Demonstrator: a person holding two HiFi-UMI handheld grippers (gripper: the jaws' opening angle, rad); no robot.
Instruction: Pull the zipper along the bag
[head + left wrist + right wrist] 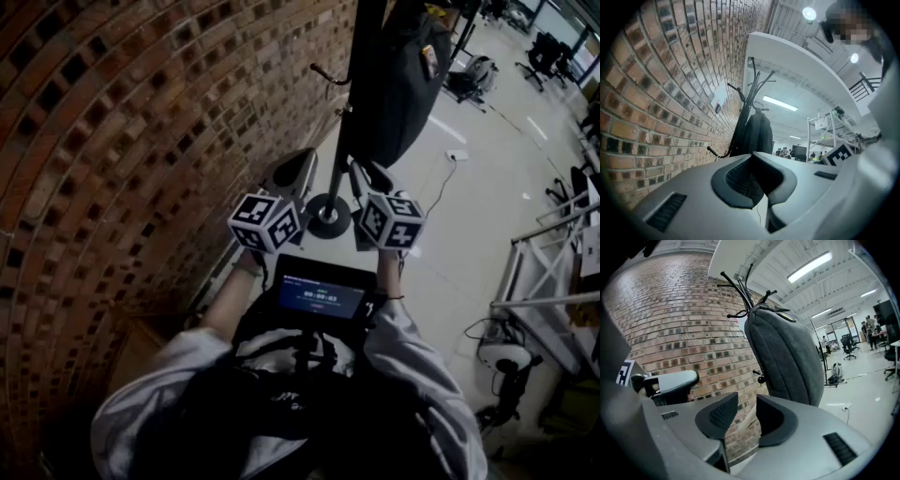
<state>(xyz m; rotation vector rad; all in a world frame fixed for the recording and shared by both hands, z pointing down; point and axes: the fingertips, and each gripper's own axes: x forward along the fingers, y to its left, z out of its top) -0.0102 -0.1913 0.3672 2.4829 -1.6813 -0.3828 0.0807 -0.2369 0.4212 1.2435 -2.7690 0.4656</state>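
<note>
Two tools before the hanging bag (pixel 787 357).
The left tool (pixel 751 157) is closed on nothing, the right tool (pixel 746 401) stands wide, empty; the zipper is too dark to see.

Left gripper (pixel 753 155) closed, right gripper (pixel 747 395) parted

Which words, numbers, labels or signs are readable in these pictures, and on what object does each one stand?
No text can be read with certainty.
Screen at the person's chest: bright lines, too blurred.
White sign on the brick wall: too small.
Tag on the hanging bag: too small.
Marker cubes: square patterns only, no letters.
</note>
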